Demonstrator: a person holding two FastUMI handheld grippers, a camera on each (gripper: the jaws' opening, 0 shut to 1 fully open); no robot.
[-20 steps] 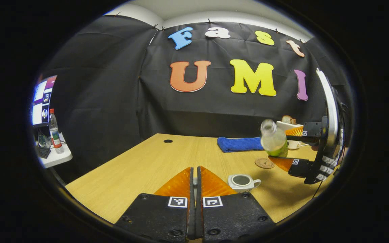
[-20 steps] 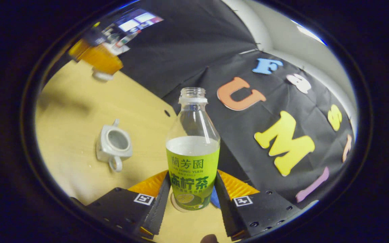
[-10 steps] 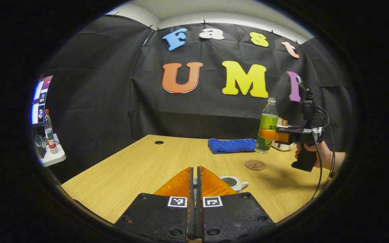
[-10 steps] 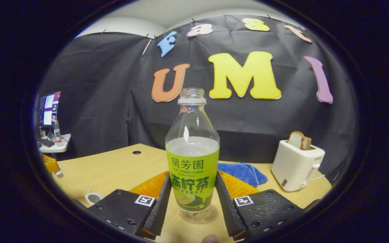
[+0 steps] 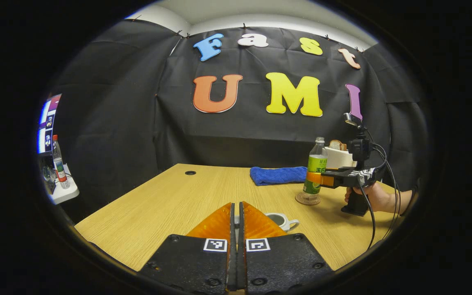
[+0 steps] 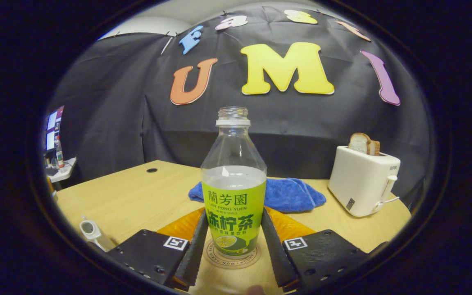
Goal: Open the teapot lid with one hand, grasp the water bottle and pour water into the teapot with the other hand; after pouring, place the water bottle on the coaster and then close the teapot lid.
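- Bottle (image 6: 233, 192): upright on coaster (image 6: 232, 256), part full, uncapped.
- Teapot (image 5: 279, 220): lid off.
- Right tool (image 6: 232, 241): level, clamping bottle.
- Left tool (image 5: 236, 223): fingers closed; any held item not discernible.

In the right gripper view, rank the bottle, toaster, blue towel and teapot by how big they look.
1. water bottle, though it is closest to the camera, so it is exaggerated
2. blue towel and toaster, too alike to separate
3. teapot, partly cut off at the edge
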